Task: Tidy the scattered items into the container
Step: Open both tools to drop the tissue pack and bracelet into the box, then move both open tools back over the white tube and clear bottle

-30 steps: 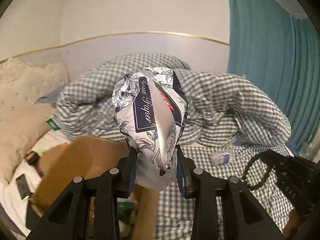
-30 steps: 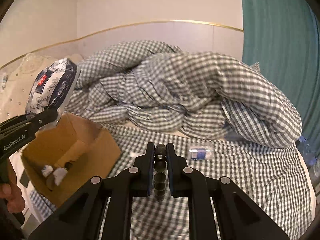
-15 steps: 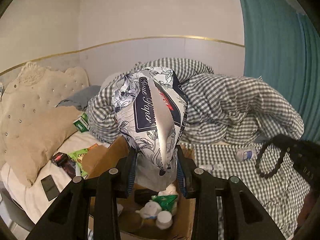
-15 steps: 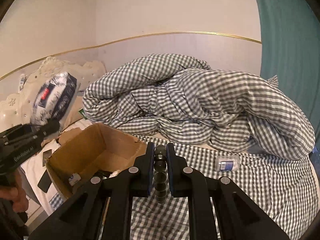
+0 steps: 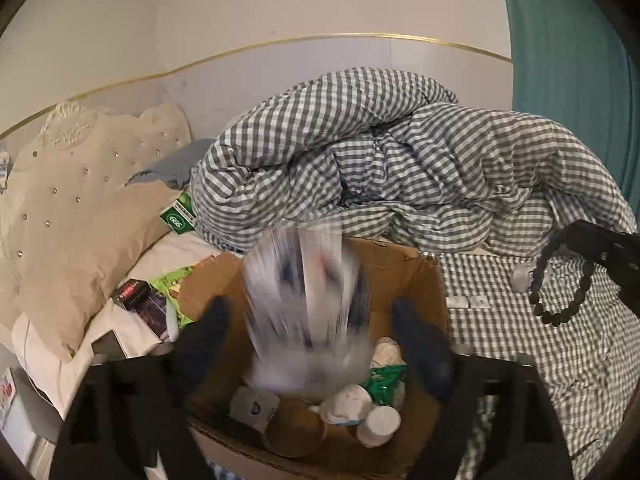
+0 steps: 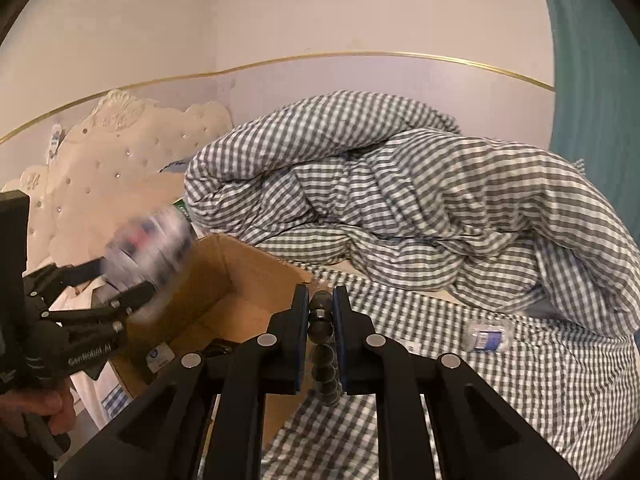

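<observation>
The blue-and-white floral tissue pack (image 5: 304, 304) is a blur as it drops between my left gripper's (image 5: 310, 312) spread fingers, over the open cardboard box (image 5: 400, 264). The jaws are opening and the pads stand clear of the pack. In the right wrist view the same pack (image 6: 148, 240) blurs just above the left gripper (image 6: 128, 276) at the box's (image 6: 236, 276) left rim. My right gripper (image 6: 321, 300) is shut on a black bead bracelet (image 6: 322, 320), right of the box; the bracelet (image 5: 560, 304) hangs as a loop in the left wrist view.
Several small things lie in the box, among them a white bottle (image 5: 378, 424) and a green packet (image 5: 384, 380). A bunched checked duvet (image 6: 400, 200) fills the back. A small clear bottle (image 6: 486, 336) lies on the checked sheet. Pillow (image 5: 72, 220), green carton (image 5: 178, 216) and dark box (image 5: 140, 300) sit left.
My left gripper swung left over the box and sprang open, letting the tissue pack fall. My right gripper carried the bracelet leftward toward the box, still shut.
</observation>
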The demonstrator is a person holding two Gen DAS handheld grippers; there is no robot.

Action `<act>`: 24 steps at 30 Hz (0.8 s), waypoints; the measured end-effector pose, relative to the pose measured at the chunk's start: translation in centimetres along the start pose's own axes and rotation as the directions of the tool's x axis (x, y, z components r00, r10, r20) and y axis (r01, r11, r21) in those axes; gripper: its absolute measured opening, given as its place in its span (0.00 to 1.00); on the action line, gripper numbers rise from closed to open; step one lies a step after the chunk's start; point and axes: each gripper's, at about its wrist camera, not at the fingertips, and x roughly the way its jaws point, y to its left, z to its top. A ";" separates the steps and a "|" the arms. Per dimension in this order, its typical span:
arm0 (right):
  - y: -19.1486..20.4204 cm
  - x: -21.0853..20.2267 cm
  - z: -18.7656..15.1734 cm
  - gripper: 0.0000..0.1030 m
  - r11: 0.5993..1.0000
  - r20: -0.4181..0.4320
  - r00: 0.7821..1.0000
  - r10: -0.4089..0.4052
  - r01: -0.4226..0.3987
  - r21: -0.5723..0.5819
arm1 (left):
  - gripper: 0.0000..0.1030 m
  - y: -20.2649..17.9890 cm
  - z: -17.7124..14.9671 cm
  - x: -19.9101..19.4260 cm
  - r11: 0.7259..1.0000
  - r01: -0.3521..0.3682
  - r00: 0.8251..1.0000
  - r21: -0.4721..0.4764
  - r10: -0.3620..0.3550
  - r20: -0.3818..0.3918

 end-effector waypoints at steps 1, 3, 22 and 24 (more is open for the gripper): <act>0.4 0.5 0.1 0.11 1.000 -0.004 1.000 0.008 -0.008 -0.007 | 0.96 0.2 0.1 0.0 1.000 -0.003 1.000 0.000 0.003 0.008; 1.6 1.6 0.4 0.11 0.999 -0.014 1.000 0.027 -0.027 -0.025 | 0.97 0.9 0.1 -0.1 1.000 -0.010 1.000 -0.006 0.010 0.025; 7.3 6.7 2.2 0.91 0.990 -0.016 0.994 0.107 -0.108 -0.086 | 0.98 8.0 0.2 0.5 0.988 -0.074 0.997 -0.135 0.077 0.019; 6.6 6.3 2.3 0.91 0.993 0.003 0.996 0.092 -0.092 -0.068 | 0.98 7.9 0.2 0.6 0.988 -0.069 0.997 -0.137 0.072 0.017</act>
